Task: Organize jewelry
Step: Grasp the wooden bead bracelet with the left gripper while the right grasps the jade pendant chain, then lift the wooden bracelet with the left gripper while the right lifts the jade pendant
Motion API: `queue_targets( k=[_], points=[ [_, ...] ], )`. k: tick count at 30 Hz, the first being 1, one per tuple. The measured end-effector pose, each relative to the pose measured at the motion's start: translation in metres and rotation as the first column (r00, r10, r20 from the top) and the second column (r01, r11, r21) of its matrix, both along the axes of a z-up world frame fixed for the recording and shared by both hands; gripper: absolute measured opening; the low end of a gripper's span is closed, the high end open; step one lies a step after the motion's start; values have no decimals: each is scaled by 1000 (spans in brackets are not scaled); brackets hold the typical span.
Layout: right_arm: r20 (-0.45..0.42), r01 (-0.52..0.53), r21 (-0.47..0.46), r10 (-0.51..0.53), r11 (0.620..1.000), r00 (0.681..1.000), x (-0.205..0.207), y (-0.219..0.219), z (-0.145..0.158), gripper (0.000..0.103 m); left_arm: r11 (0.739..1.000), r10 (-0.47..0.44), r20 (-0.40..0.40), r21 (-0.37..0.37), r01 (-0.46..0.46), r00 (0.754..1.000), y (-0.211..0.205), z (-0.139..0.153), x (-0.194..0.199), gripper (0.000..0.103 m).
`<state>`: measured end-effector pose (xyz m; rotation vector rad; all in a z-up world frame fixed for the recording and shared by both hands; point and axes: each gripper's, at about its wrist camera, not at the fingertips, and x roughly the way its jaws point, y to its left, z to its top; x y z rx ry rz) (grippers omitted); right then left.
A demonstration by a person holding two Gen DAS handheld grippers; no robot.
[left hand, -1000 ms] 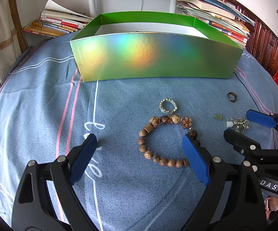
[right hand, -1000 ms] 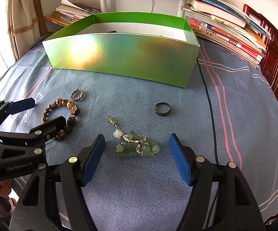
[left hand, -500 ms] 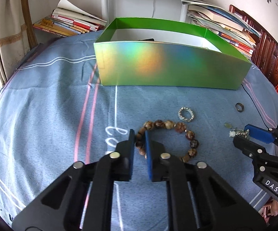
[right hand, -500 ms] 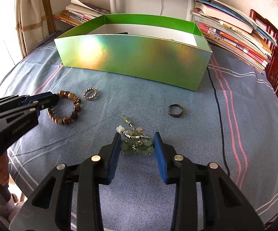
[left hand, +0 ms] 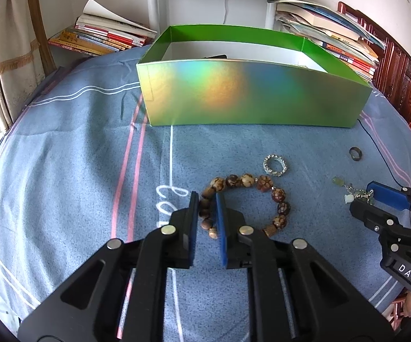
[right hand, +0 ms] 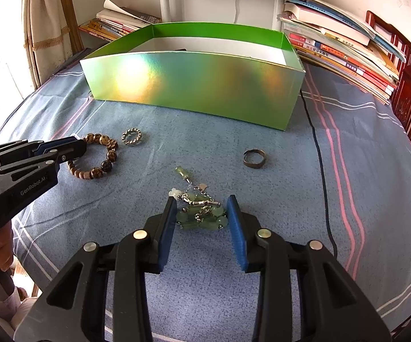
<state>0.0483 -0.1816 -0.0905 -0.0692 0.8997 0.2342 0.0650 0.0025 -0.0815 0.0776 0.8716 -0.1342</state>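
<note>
A wooden bead bracelet (left hand: 279,195) lies on the blue cloth. My left gripper (left hand: 207,199) has its blue pads closed on the beads of the bracelet's left side, and the jaws are opening slightly. A green bead bracelet with a silver clasp (right hand: 202,219) sits bunched between the pads of my right gripper (right hand: 202,203). Both pads touch the bunch, and these jaws are easing open too. The shiny green box (left hand: 248,94) stands open-topped behind the jewelry. A silver beaded ring (left hand: 275,165) lies just beyond the wooden bracelet.
A dark band ring (right hand: 254,158) lies on the cloth to the right. Past it a black cable (right hand: 316,154) runs toward the box's corner. Stacks of books (right hand: 348,51) line the back. A hand (right hand: 1,245) holds the left tool.
Both grippers went from wide open to closed: the left onto the wooden bracelet's left beads, the right around the green bracelet, which has bunched tighter.
</note>
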Motion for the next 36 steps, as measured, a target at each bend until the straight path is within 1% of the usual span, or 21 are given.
queue_targets(
  k=[2,4,9,11,13,15,16,22,30,36],
  points=[
    [3,1,-6,-1,1000,1000,0,2,0,42,1000,-1,0,0,1,1000,0,0,-1,23],
    [5,3,-9,-3,1000,1000,0,2,0,43,1000,-3,1,2,3,1000,-1,0,-1,31],
    [7,9,-13,-9,1000,1000,0,3,0,42,1000,-6,4,8,6,1000,-3,-1,-2,31],
    [9,8,-11,-8,1000,1000,0,4,0,35,1000,-12,2,2,12,1000,-3,-1,-3,27],
    [7,11,-11,-11,1000,1000,0,4,1,35,1000,-23,1,0,23,1000,-5,-1,-5,15],
    [5,15,-7,-15,1000,1000,-1,4,1,34,999,-36,-3,-2,36,999,-7,0,-6,10],
    [4,16,-6,-16,1000,1000,-1,4,1,29,999,-39,-4,-1,39,999,-8,0,-7,9],
    [-3,26,7,-26,1000,1000,-3,1,3,28,999,-38,-14,-7,38,999,-9,1,-8,8],
    [18,48,11,-48,999,999,-7,-6,11,28,999,-42,-5,-14,42,999,-8,6,-12,8],
    [7,63,6,-63,998,998,-7,-12,9,28,999,-50,-17,-10,50,999,-9,5,-14,8]
  ],
)
